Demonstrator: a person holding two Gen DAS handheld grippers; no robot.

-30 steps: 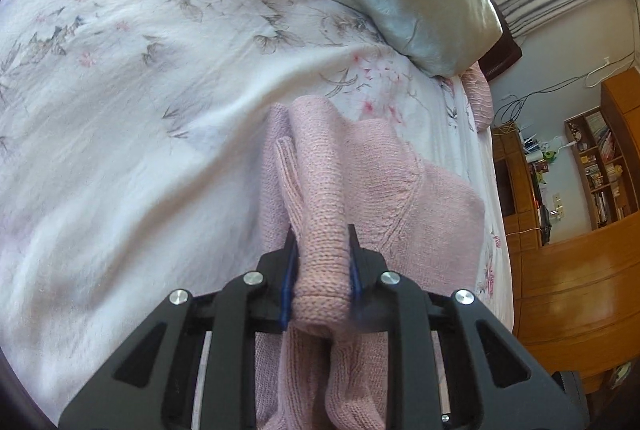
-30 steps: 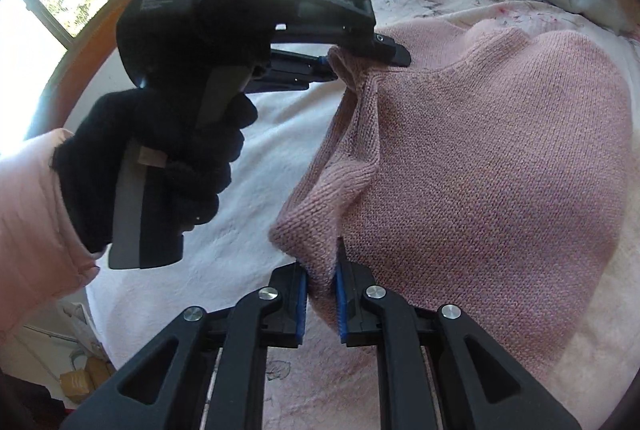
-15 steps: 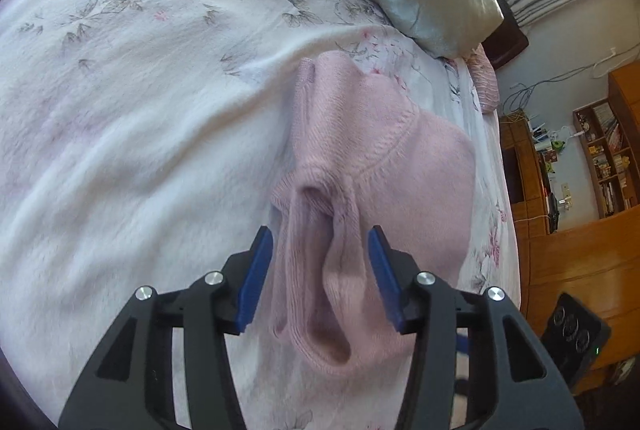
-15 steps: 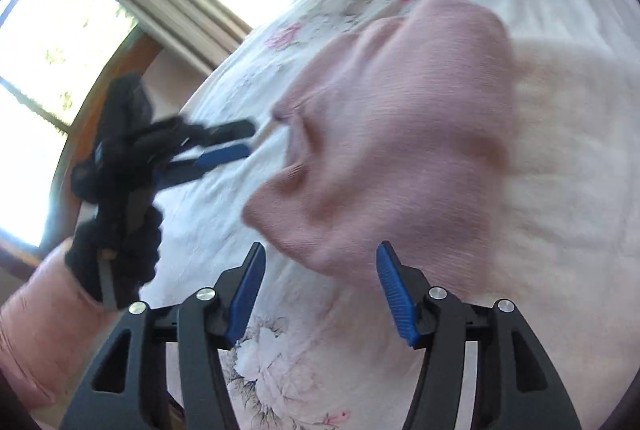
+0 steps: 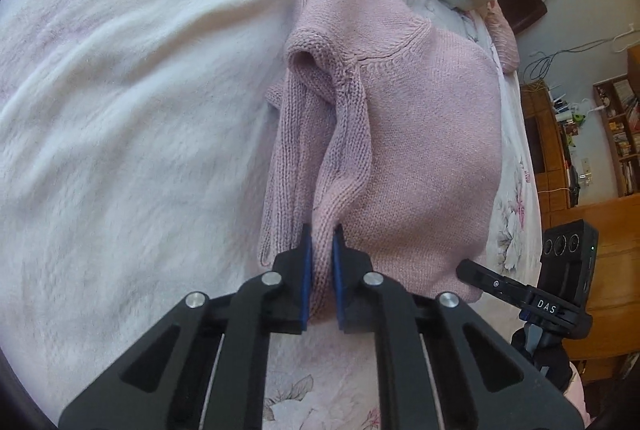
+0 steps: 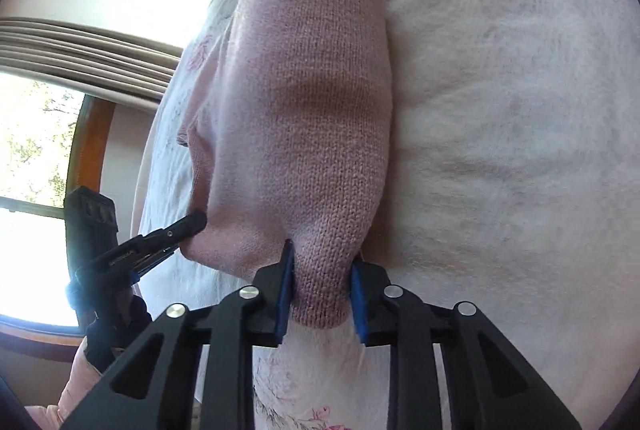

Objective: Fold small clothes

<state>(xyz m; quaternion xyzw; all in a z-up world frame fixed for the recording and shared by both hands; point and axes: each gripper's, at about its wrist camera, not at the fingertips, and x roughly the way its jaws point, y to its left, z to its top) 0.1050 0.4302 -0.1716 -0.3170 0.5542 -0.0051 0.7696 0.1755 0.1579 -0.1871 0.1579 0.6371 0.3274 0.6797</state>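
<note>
Floral bed [image 5: 120, 110], wooden shelves [image 5: 616, 134], sunlit window [image 6: 32, 150]

Pink knitted sweater [image 5: 432, 150], folded and rumpled on the floral bedspread [image 5: 120, 110], near hem raised

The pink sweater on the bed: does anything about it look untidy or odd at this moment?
Yes. On the pink sweater, one sleeve is bunched into a twisted ridge on top of the body instead of lying flat. The left gripper pinches its end; the right gripper straddles a hem corner.
</note>
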